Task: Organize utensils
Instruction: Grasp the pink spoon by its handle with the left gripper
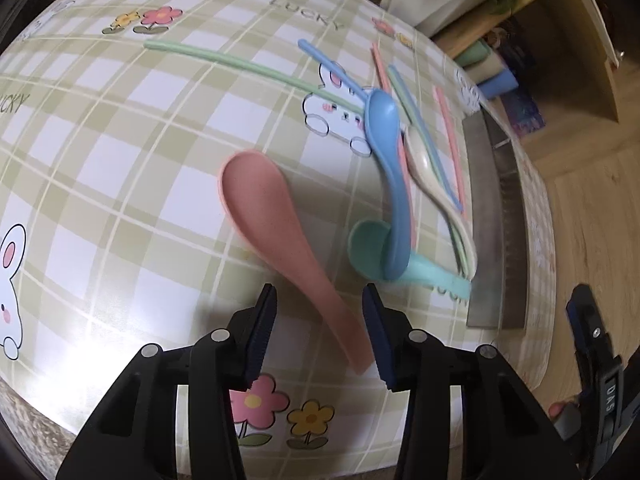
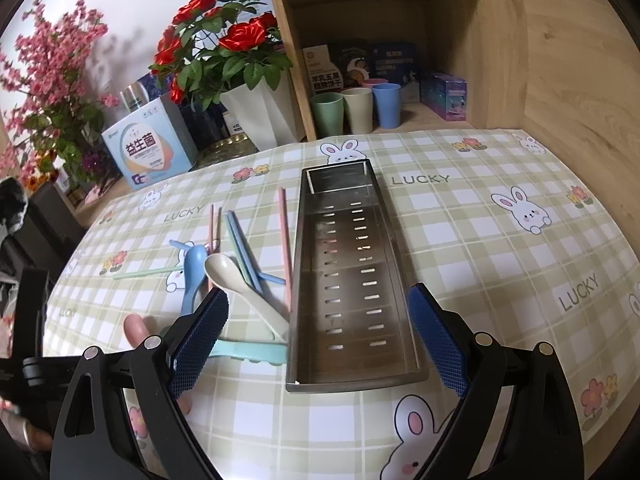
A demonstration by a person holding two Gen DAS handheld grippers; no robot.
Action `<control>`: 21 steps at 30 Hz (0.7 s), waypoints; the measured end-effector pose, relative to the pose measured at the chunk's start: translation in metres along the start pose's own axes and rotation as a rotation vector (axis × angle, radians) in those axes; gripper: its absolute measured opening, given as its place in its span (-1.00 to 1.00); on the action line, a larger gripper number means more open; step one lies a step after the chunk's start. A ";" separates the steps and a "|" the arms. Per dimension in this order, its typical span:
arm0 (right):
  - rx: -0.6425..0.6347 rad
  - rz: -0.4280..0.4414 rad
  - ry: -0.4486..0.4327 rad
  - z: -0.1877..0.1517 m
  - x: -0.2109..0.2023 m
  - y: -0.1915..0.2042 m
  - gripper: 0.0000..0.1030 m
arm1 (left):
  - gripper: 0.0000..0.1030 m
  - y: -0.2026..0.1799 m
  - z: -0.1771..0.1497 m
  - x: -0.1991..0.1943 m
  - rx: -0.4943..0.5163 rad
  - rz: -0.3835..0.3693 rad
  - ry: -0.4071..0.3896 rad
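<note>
Left tongs (image 1: 319,332) astride pink spoon (image 1: 276,232), tablecloth (image 2: 480,240) printed "LUCKY" (repeated)

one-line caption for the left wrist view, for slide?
Left tool straddles the pink spoon handle, pads not yet pressing, beside piled spoons and chopsticks.

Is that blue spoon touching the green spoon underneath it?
Touching. The left wrist view shows the blue spoon with its handle lying across the green spoon's bowl.

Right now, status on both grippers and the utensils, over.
Left gripper open, fingers astride pink spoon handle, not clamped. Right gripper open, empty, over steel tray. Tray empty. Blue spoon lies across teal spoon.
</note>
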State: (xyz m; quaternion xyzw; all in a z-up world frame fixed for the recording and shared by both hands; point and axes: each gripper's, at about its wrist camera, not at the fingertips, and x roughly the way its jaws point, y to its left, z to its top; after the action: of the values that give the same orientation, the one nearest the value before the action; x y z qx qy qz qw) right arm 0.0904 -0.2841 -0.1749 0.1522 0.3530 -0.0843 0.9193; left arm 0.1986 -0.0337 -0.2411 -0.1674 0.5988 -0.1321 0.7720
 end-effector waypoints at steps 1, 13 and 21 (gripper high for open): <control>0.004 0.001 0.000 0.000 0.000 -0.001 0.71 | -0.21 -0.001 0.001 0.001 0.004 0.003 0.002; -0.004 0.033 0.003 -0.002 0.002 0.000 0.71 | -0.88 0.007 -0.008 -0.007 0.116 0.067 -0.062; -0.050 0.058 0.023 -0.006 0.004 0.014 0.71 | -0.88 0.028 -0.002 -0.019 0.147 0.192 -0.142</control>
State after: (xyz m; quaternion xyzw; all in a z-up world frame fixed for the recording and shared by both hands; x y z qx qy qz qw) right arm 0.0932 -0.2692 -0.1794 0.1401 0.3612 -0.0470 0.9207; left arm 0.1921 -0.0004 -0.2362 -0.0613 0.5445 -0.0888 0.8318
